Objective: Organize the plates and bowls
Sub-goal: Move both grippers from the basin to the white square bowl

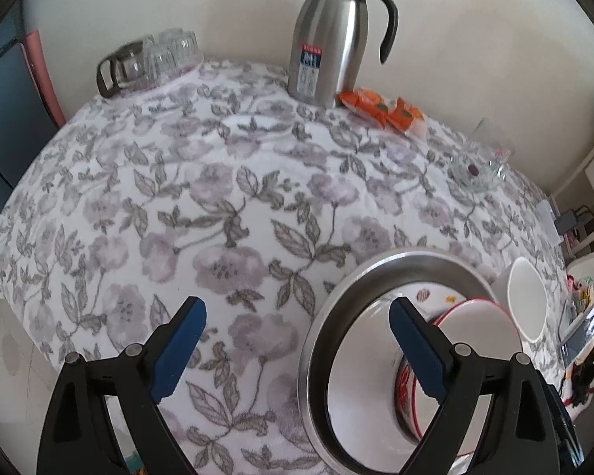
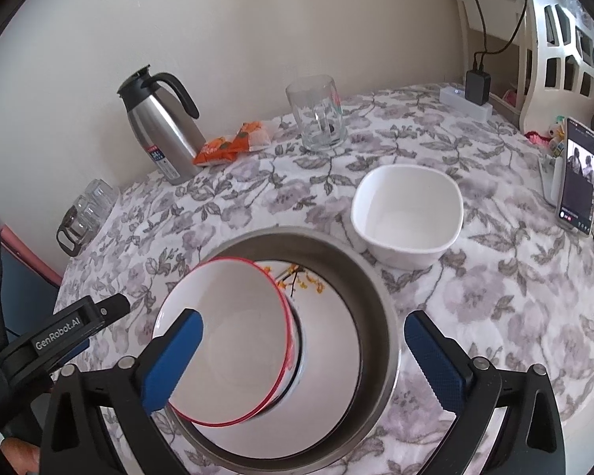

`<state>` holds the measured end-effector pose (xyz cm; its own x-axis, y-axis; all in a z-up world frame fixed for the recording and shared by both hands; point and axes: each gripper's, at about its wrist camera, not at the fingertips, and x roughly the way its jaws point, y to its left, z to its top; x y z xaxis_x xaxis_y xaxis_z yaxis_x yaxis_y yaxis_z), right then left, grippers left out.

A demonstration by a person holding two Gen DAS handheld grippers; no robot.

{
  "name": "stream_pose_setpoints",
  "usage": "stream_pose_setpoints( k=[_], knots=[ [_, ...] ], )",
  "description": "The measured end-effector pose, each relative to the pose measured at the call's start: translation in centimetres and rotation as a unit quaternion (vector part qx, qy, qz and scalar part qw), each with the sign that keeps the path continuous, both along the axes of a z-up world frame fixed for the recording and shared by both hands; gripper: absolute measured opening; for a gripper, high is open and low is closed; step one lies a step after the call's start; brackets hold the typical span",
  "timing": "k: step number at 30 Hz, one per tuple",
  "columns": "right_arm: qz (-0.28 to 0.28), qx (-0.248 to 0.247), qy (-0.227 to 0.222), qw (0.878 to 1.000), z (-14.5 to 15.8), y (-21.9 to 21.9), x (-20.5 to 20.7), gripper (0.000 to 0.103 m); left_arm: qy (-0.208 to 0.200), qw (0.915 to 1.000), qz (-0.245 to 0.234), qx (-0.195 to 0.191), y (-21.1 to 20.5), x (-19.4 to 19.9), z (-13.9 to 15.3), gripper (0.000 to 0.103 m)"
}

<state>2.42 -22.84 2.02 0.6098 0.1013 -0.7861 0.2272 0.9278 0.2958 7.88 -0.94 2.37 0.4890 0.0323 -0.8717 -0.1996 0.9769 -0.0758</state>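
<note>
A steel bowl (image 2: 380, 316) stands on the flowered tablecloth. In it lies a white dish with yellow flowers (image 2: 309, 283), and a red-rimmed white bowl (image 2: 225, 336) rests tilted on top. My right gripper (image 2: 305, 360) hovers over the steel bowl, open wide; the red-rimmed bowl sits between its blue pads, untouched. A white square bowl (image 2: 408, 217) stands just behind. My left gripper (image 1: 297, 352) is open and holds nothing, its right finger (image 1: 415, 352) above the steel bowl (image 1: 316, 356). In that view the red-rimmed bowl (image 1: 475, 316) and the square bowl (image 1: 528, 301) lie to the right.
By the wall are a steel thermos jug (image 2: 162, 126), orange packets (image 2: 233, 142), a glass mug (image 2: 316, 118) and small glass cups (image 2: 87, 213). A phone (image 2: 578, 178) leans at the right edge, a power adapter (image 2: 477, 87) behind it. A glass dish (image 1: 479, 166) stands at the far right.
</note>
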Motion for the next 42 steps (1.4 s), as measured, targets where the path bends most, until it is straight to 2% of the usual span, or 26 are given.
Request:
stream_pose_setpoints(
  k=[3,10,15,18,20,23,28,30,33,35,39,42],
  knots=[
    [-0.009,-0.006,-0.013,1.0,0.7,-1.0,-0.1,0.103,-0.022,0.9998,-0.001,0.0,-0.3,0.0,0.6,0.094],
    [-0.048,0.018,-0.034,0.998,1.2,-4.8,-0.4,0.103,-0.076,0.9966,-0.028,0.015,-2.0,-0.2,2.1,0.094],
    [-0.067,0.015,-0.062,0.996,1.9,-7.0,-0.8,0.103,-0.103,0.9936,-0.044,0.011,-3.4,0.0,3.0,0.095],
    [-0.079,0.014,-0.063,0.995,1.9,-8.4,-0.8,0.103,-0.124,0.9908,-0.055,0.008,-4.5,0.1,3.9,0.095],
    [-0.093,0.008,-0.059,0.994,1.6,-9.7,-0.7,0.103,-0.129,0.9893,-0.069,0.0,-5.4,0.5,4.6,0.095],
    [-0.103,0.024,-0.054,0.993,1.0,-11.5,-0.6,0.103,-0.135,0.9859,-0.093,-0.033,-6.6,0.9,5.2,0.095],
    [-0.119,0.034,-0.046,0.991,-0.2,-14.0,-0.3,0.103,-0.142,0.9794,-0.143,-0.011,-10.4,1.2,5.4,0.095],
    [-0.125,0.038,-0.05,0.99,-0.4,-14.6,-0.2,0.103,-0.144,0.9761,-0.162,-0.016,-11.8,1.3,5.6,0.095],
    [-0.136,0.041,-0.06,0.988,-0.6,-15.6,-0.3,0.103,-0.143,0.9718,-0.186,-0.02,-13.7,1.6,5.6,0.095],
    [-0.141,0.037,-0.059,0.988,-0.6,-16.1,-0.2,0.103,-0.127,0.9694,-0.208,-0.027,-15.2,2.1,5.4,0.095],
    [-0.15,0.041,-0.047,0.987,-1.2,-17.2,0.1,0.103,-0.068,0.9694,-0.233,-0.037,-17.8,3.8,4.0,0.095],
    [-0.149,0.053,-0.036,0.987,-2.0,-17.7,0.6,0.103,-0.035,0.9727,-0.227,-0.033,-19.3,4.7,2.9,0.095]
  ],
)
